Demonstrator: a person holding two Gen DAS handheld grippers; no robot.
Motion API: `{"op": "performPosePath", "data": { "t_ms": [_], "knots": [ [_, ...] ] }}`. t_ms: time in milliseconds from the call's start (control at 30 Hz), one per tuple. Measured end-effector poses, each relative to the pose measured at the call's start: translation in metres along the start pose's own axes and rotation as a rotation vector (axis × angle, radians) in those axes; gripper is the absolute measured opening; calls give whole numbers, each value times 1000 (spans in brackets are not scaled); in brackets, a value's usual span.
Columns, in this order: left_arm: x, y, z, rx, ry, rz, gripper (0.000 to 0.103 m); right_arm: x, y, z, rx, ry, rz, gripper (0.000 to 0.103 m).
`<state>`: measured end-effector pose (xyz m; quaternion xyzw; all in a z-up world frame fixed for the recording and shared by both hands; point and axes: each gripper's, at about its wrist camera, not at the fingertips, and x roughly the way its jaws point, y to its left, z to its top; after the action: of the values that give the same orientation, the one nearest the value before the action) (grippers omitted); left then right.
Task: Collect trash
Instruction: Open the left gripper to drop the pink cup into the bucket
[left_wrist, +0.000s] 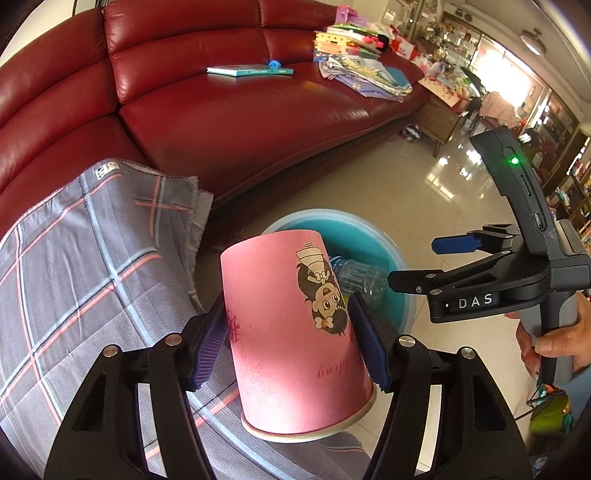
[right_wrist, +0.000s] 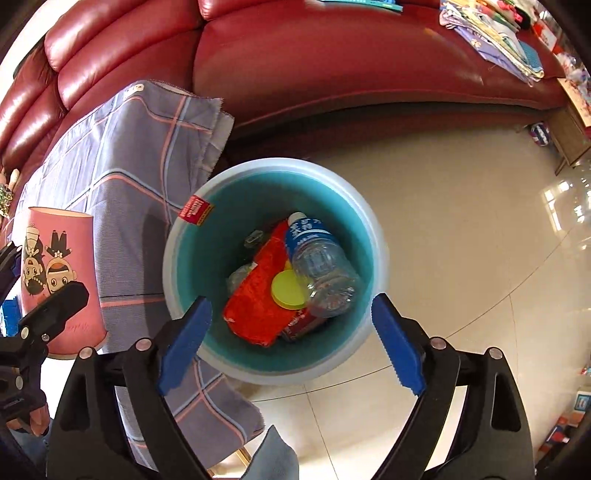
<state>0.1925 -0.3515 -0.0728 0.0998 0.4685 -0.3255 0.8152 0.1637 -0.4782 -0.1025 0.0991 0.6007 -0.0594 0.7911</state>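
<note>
left gripper (left_wrist: 288, 343) clamped on pink cup (left_wrist: 291, 332), upside down, left of bin (right_wrist: 373, 236); right gripper (right_wrist: 291, 343) wide open, holding nothing, above bin.

A dark red leather sofa (left_wrist: 207, 107) curves across the far side, with a book (left_wrist: 249, 70) and a heap of clothes (left_wrist: 364, 72) on its seat. Glossy pale floor tiles (left_wrist: 417, 192) reflect bright window light (left_wrist: 502, 70) from the far right. A checked cloth (left_wrist: 85, 258) covers a near-left surface.
</note>
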Motion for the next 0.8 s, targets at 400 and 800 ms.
{"op": "performPosePath", "data": {
  "t_ms": [400, 800],
  "knots": [
    [36, -23, 15, 35, 39, -47, 66, -11, -24, -7, 13, 9, -68, 85],
    [72, -36, 23, 70, 88, -47, 84, -14, -41, -12, 41, 29, -125, 85]
  ]
}}
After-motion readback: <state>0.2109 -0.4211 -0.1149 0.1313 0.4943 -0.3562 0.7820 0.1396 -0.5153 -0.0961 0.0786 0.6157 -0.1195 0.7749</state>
